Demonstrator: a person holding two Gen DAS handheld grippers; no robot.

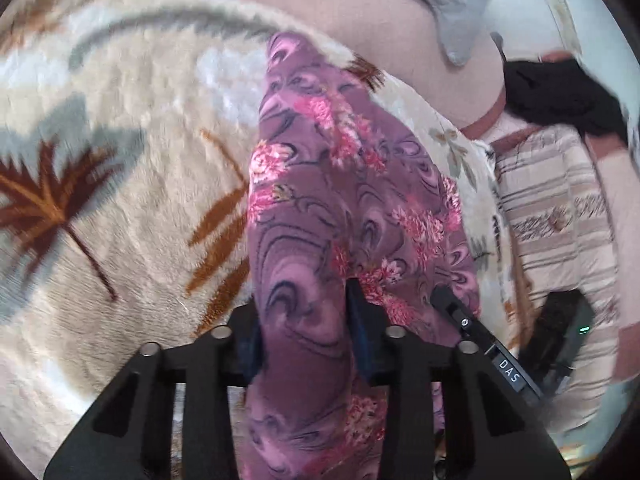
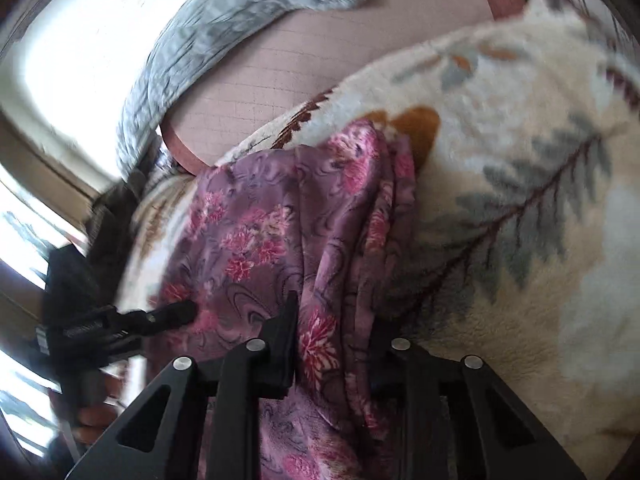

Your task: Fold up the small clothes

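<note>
- While you hold the purple flowered garment (image 1: 332,184) up off the fleece blanket (image 1: 132,208), both tools are clamped on it: the left gripper (image 1: 306,320) has its fingers narrowed onto a bunched fold that runs straight between them.
- Your right gripper (image 2: 332,344) pinches the same cloth (image 2: 280,232) in the same way, a gathered edge passing between its fingers, so neither pair stands wide.
- Ahead of the left fingers, the garment hangs in a long drape with its far end resting on the blanket; that suggests you grip one end so the length can be laid out or doubled over.
- Just to the right of the left fingers, the tip of your other tool shows against the cloth, so your two grips sit close together on one edge.
- Beyond the right fingers, a grey quilt (image 2: 224,20) lies well apart on the pink sheet (image 2: 280,76).
- Judging by this, the fold is not yet set down.
</note>
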